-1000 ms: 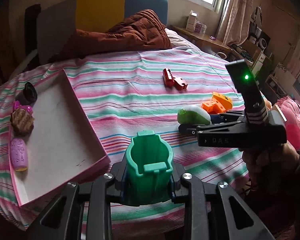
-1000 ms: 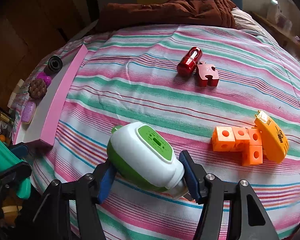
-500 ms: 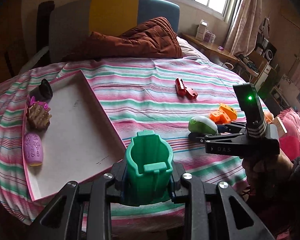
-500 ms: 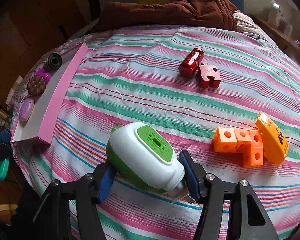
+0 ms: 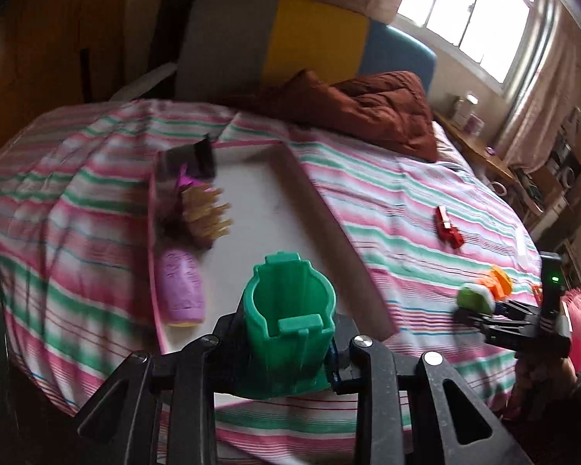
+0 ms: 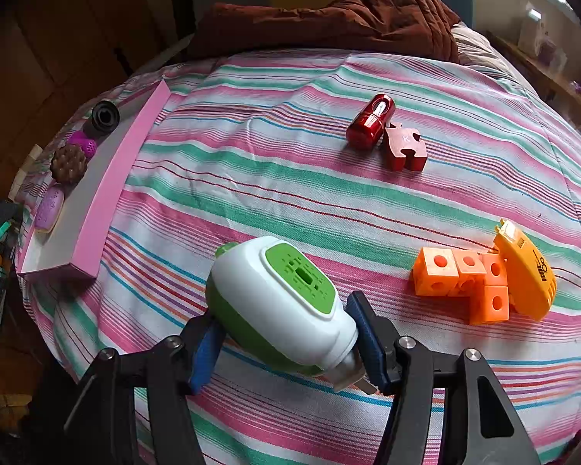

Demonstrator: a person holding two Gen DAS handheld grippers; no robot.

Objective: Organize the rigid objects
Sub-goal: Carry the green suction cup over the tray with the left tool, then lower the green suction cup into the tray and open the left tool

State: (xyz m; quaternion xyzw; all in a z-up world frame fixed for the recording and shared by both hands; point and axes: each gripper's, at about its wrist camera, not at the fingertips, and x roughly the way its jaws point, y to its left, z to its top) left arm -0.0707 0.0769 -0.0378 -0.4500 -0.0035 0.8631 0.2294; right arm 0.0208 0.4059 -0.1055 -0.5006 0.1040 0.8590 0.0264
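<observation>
My left gripper (image 5: 288,343) is shut on a green plastic cup-shaped toy (image 5: 288,317) and holds it above the near end of the pink-rimmed tray (image 5: 321,217). The tray holds a purple toy (image 5: 182,286), a brown cupcake toy (image 5: 203,213) and a black cylinder (image 5: 197,159). My right gripper (image 6: 286,345) is shut on a white and green plug-in device (image 6: 279,302) above the striped bed. On the bed lie orange cubes (image 6: 461,279), an orange clip (image 6: 526,275), a red cylinder (image 6: 370,122) and a red puzzle piece (image 6: 404,147).
A brown quilt (image 5: 364,112) lies at the head of the bed before a grey, yellow and blue headboard (image 5: 313,46). The tray (image 6: 108,190) sits at the bed's left edge. A desk (image 5: 476,147) and shelves stand at the right.
My left gripper has swung left with the green toy and now hovers over the tray's near end. My right gripper has stayed almost still with the device.
</observation>
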